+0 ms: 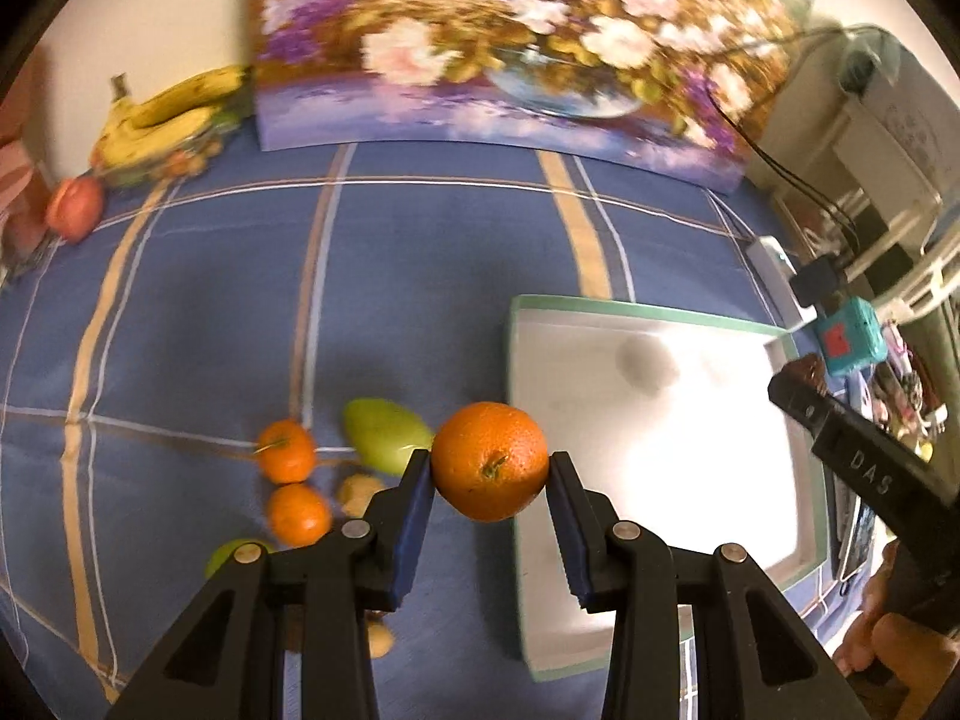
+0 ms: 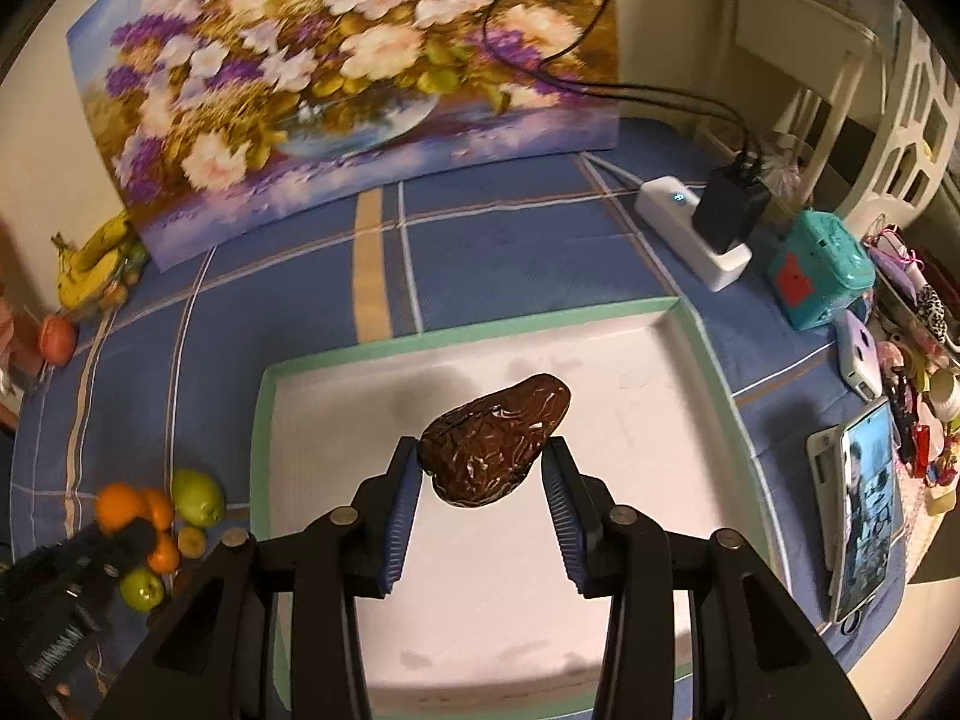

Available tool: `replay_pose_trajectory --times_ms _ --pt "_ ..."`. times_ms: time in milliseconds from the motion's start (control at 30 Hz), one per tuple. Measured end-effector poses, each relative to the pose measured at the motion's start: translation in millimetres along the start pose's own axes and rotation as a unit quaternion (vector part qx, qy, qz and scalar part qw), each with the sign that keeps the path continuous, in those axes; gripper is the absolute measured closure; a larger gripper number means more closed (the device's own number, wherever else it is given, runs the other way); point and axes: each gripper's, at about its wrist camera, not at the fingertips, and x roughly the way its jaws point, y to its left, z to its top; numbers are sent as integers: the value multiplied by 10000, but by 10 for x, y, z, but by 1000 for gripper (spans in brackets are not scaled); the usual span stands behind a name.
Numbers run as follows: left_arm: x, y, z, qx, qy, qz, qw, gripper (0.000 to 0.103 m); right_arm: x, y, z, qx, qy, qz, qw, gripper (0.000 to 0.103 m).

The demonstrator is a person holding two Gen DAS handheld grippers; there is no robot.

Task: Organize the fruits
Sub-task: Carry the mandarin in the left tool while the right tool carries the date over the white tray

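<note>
My left gripper [image 1: 489,471] is shut on a large orange [image 1: 489,459] and holds it above the cloth at the left edge of the white tray [image 1: 660,480]. On the cloth to its left lie two small oranges [image 1: 287,450], a green pear [image 1: 387,435] and a green fruit [image 1: 225,558]. My right gripper [image 2: 480,474] is shut on a brown wrinkled date [image 2: 495,441] and holds it above the white tray with a green rim [image 2: 468,339]. The right gripper also shows at the right edge of the left wrist view [image 1: 798,375].
A flower painting [image 2: 360,72] stands at the back of the blue checked cloth. Bananas [image 1: 168,114] and a peach [image 1: 75,207] lie at the back left. A power strip with a charger [image 2: 702,228], a teal box [image 2: 822,273] and a phone [image 2: 864,498] sit to the tray's right.
</note>
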Motion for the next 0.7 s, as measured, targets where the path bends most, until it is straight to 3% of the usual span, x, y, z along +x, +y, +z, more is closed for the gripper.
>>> replay_pose_trajectory --times_ms 700 --pt "501 -544 136 578 157 36 9982 62 116 -319 235 161 -74 -270 9995 60"
